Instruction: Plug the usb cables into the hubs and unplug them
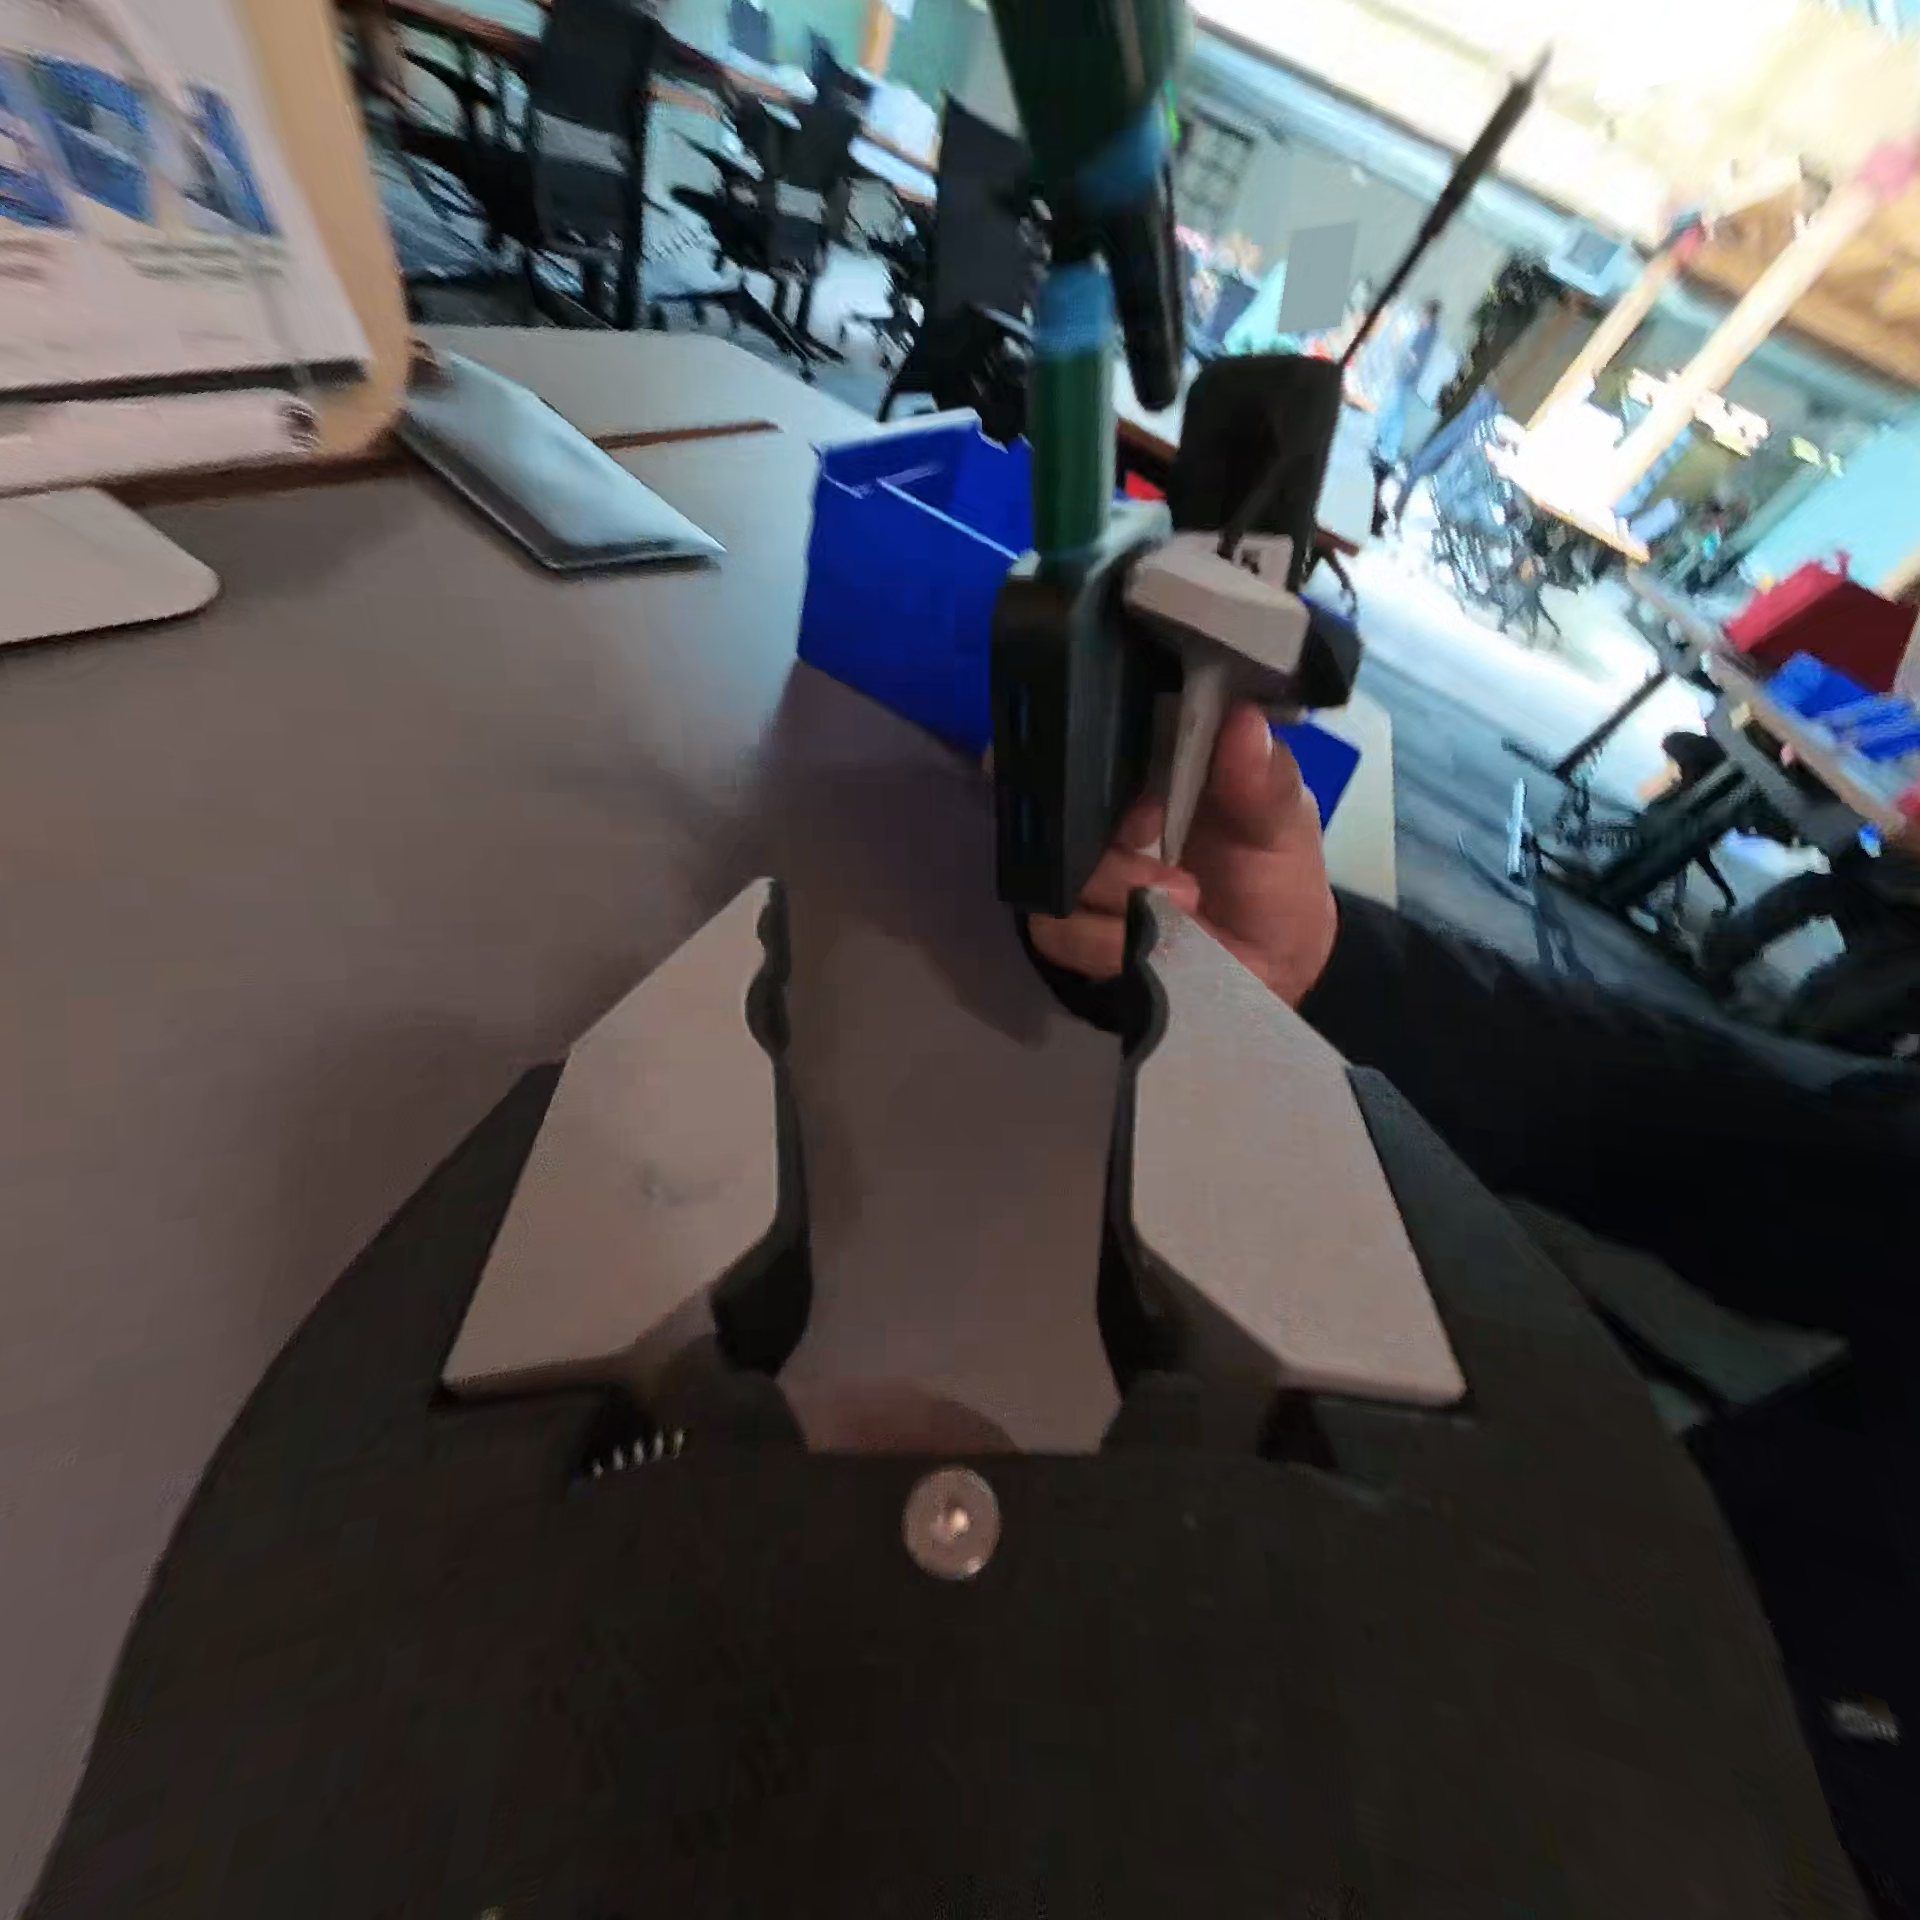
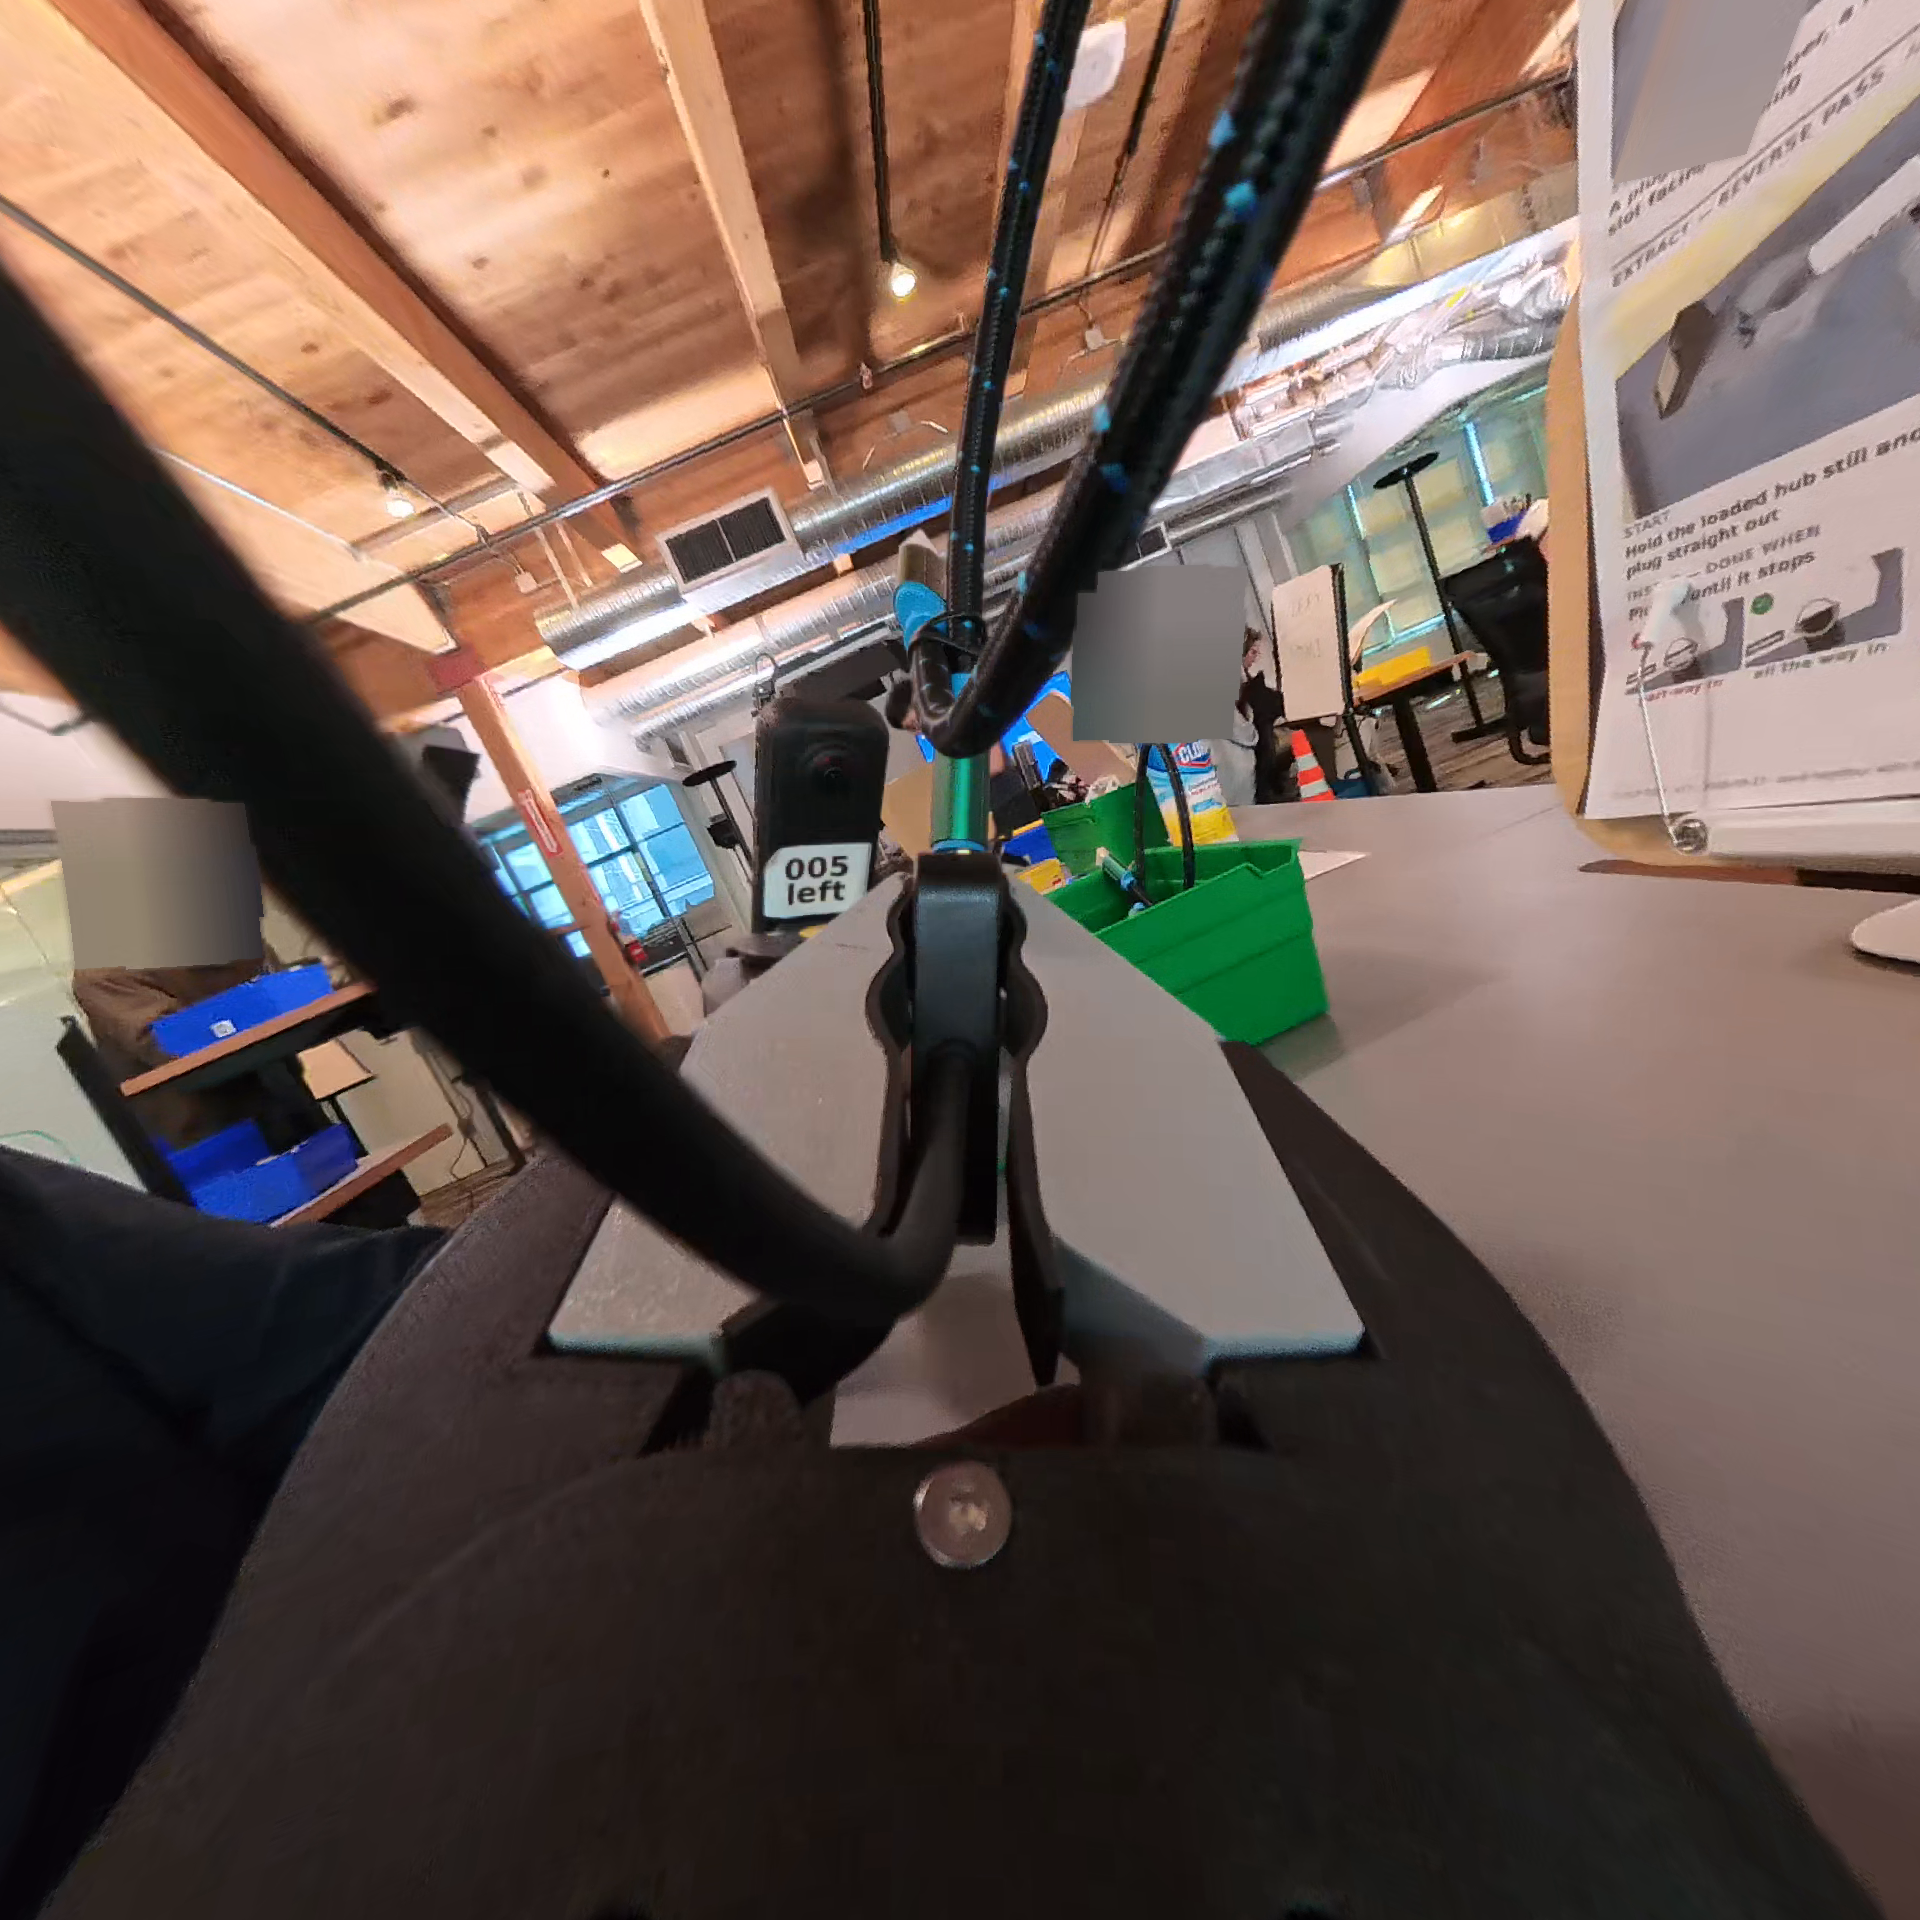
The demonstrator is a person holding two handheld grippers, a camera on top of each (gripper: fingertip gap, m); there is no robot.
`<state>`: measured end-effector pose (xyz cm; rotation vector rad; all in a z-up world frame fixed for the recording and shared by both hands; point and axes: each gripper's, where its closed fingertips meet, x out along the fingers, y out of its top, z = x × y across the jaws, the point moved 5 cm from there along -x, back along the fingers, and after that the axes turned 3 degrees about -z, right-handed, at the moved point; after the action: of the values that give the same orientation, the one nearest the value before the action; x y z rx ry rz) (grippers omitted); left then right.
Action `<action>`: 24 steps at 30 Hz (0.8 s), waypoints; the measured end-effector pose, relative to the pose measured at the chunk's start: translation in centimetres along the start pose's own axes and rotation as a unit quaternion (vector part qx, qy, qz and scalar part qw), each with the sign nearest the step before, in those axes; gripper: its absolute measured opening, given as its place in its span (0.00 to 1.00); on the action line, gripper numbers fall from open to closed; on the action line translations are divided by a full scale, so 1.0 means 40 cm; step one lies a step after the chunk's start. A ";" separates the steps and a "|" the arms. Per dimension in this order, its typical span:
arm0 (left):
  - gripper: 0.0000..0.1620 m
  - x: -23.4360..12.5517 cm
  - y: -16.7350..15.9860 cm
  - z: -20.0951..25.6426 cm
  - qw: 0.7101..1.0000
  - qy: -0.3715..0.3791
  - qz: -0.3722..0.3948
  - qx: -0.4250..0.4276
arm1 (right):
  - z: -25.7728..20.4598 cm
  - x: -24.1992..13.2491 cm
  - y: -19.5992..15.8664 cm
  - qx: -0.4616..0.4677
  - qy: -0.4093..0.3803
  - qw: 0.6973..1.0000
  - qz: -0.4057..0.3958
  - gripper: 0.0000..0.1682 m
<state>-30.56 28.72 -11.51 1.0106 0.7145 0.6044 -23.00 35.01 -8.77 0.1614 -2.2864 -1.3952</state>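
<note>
So the right gripper (image 2: 958,997) is pinching a small stiff black hub (image 2: 958,940), its green plug (image 2: 958,800) sticking up just left of the green bin (image 2: 1226,956), light but cable-tugged, while the left gripper (image 1: 956,909) is hanging wide, holding nothing.

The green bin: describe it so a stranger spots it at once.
Start at the grey table in the right wrist view. Just beyond the right gripper, which clamps a black hub, stands the green bin. It holds cable ends; the other bins are blue.

Right tool (image 2: 958,971) clamping black hub (image 2: 956,935), green plug (image 2: 954,805) on top, braided cable (image 2: 1081,499) rising
</note>
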 end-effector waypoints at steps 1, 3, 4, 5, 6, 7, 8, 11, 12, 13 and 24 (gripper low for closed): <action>0.39 0.021 -0.006 0.004 1.000 -0.009 -0.011 0.019 | 0.002 0.001 -0.005 0.004 0.001 1.000 -0.006 0.05; 0.30 0.048 0.005 0.007 0.998 -0.011 0.004 0.055 | 0.008 0.006 -0.023 0.010 -0.005 0.999 -0.030 0.05; 0.24 0.054 0.014 0.012 0.997 -0.020 0.021 0.070 | 0.013 0.009 -0.036 0.009 -0.011 0.999 -0.044 0.06; 0.20 0.058 0.020 0.014 0.996 -0.024 0.037 0.082 | 0.016 0.012 -0.045 0.009 -0.016 0.998 -0.054 0.06; 0.20 0.060 0.019 0.010 0.994 -0.026 0.047 0.095 | 0.018 0.011 -0.049 0.017 -0.014 0.998 -0.054 0.06; 0.19 0.060 0.015 0.009 0.993 -0.035 0.054 0.100 | 0.022 0.010 -0.051 0.032 -0.008 0.998 -0.055 0.06; 0.14 0.058 0.009 0.007 0.993 -0.045 0.054 0.095 | 0.028 0.010 -0.055 0.051 -0.004 0.997 -0.062 0.11; 0.07 0.047 -0.008 -0.020 0.995 -0.013 0.021 0.094 | 0.061 0.009 -0.058 0.098 -0.018 0.993 -0.062 0.28; 0.07 0.040 -0.007 -0.033 0.993 0.018 0.022 0.117 | 0.075 0.003 -0.052 0.099 -0.035 0.993 -0.054 0.30; 0.06 0.031 -0.005 -0.044 0.989 0.048 0.023 0.139 | 0.087 -0.007 -0.044 0.088 -0.062 0.993 -0.045 0.30; 0.06 0.016 -0.016 -0.123 0.888 0.329 -0.042 0.318 | 0.054 -0.007 -0.056 -0.190 -0.252 0.944 -0.095 0.34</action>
<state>-33.84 31.57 -13.95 1.3757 1.6275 0.6544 -23.98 35.80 -11.64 -0.1175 -2.3703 -2.1545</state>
